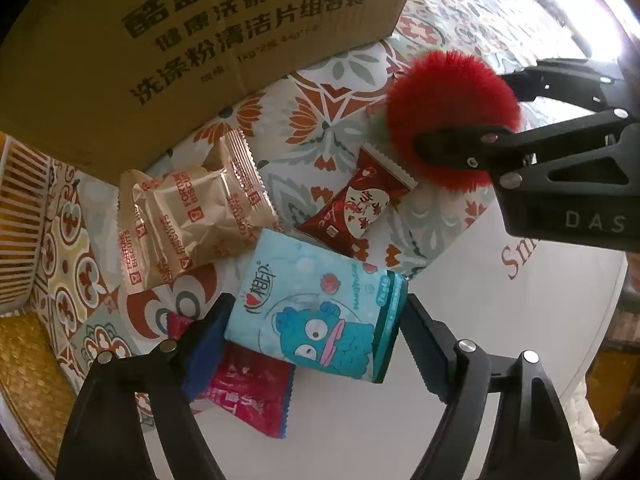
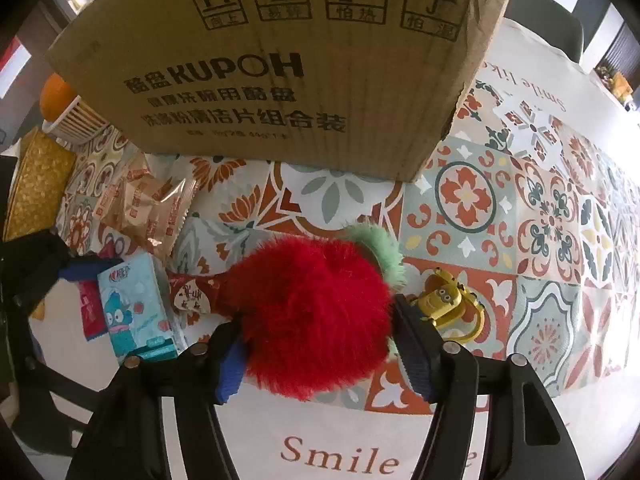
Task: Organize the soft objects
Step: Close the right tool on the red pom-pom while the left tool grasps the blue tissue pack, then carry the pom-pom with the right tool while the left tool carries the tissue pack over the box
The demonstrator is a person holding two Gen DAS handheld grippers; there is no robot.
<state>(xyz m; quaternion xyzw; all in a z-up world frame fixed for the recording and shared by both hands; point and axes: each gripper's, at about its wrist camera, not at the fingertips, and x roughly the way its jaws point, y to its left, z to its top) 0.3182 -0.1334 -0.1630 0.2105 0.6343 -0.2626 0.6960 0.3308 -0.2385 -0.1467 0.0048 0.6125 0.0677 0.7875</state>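
Observation:
A red fluffy pom-pom (image 2: pixel 316 312) with a green tuft (image 2: pixel 380 248) sits between the fingers of my right gripper (image 2: pixel 320 356), which is shut on it; it also shows in the left wrist view (image 1: pixel 452 116). A blue tissue pack (image 1: pixel 316 312) with a cartoon fish sits between the fingers of my left gripper (image 1: pixel 312 344), which is shut on it; in the right wrist view the pack (image 2: pixel 136 308) is at the left. A large cardboard box (image 2: pixel 280 64) stands just behind.
Fortune-biscuit packets (image 1: pixel 188 216), a red candy packet (image 1: pixel 356 204) and a red sachet (image 1: pixel 248 396) lie on the patterned tablecloth (image 2: pixel 540 220). A yellow minion keychain (image 2: pixel 444 300) lies right of the pom-pom. A white basket (image 1: pixel 20 216) and woven mat (image 1: pixel 28 380) are at the left.

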